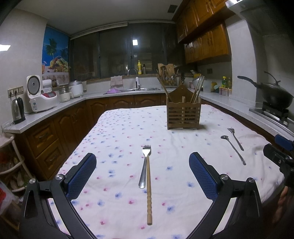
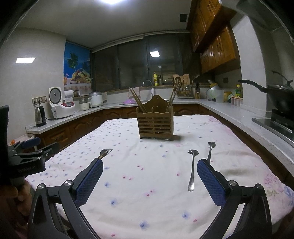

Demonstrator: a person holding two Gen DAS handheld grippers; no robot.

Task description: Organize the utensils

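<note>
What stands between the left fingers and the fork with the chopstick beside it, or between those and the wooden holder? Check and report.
Nothing visible. The left gripper is open, with the fork and the chopstick lying between its fingers on bare tablecloth. The stretch of cloth up to the wooden holder is also bare; the spoon lies off to the right.

A kitchen with brown wood cupboards (image 1: 205, 44), a dark window (image 1: 114, 53), white walls (image 1: 18, 60) and a bright ceiling light (image 2: 110, 1).

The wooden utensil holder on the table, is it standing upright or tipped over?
Upright. The wooden utensil holder sits flat on the tablecloth, with chopsticks sticking up out of it.
</note>
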